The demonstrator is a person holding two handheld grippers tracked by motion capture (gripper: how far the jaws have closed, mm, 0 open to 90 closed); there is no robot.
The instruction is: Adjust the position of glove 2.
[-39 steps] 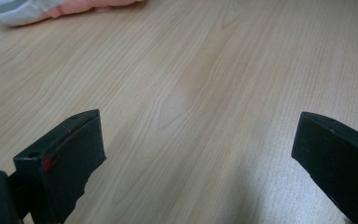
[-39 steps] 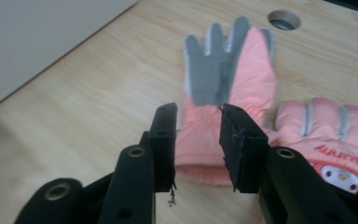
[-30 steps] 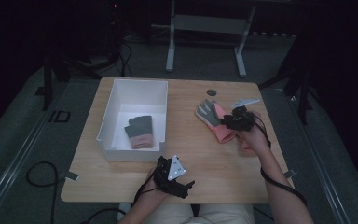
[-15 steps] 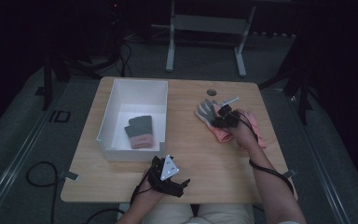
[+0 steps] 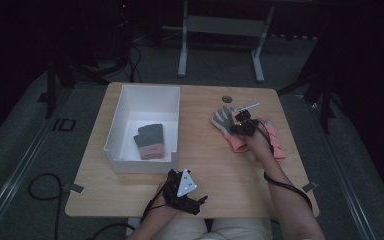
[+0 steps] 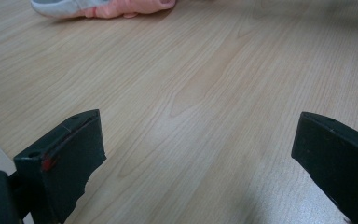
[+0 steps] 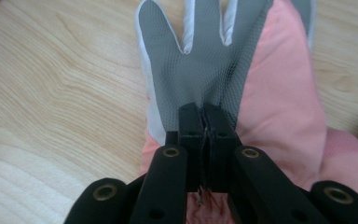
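Right gripper [image 5: 241, 123]: it sits on the grey and pink glove [image 7: 214, 70] on the right part of the table [image 5: 230, 165]. Its jaws have just been closing. Now they are pressed tight together, with a bit of the glove's cloth pinched between them.
Glove: it lies flat on the wood. Its grey fingers point away from the person. Its pink cuff end is nearer to the person.
Second pink glove [image 5: 275, 142]: it lies partly under the person's right hand, touching the first glove.
Left gripper [image 5: 182, 192]: it rests near the front edge of the table, close to the person. Its jaws stand wide apart with nothing between them, just bare wood.
White box [image 5: 130, 107]: it stands on the left part of the table, well apart from the right gripper.
Folded gloves [image 5: 150, 141]: a grey and pink pair lies inside the white box.
Small dark round thing [image 5: 226, 98]: it lies on the table beyond the gloves.
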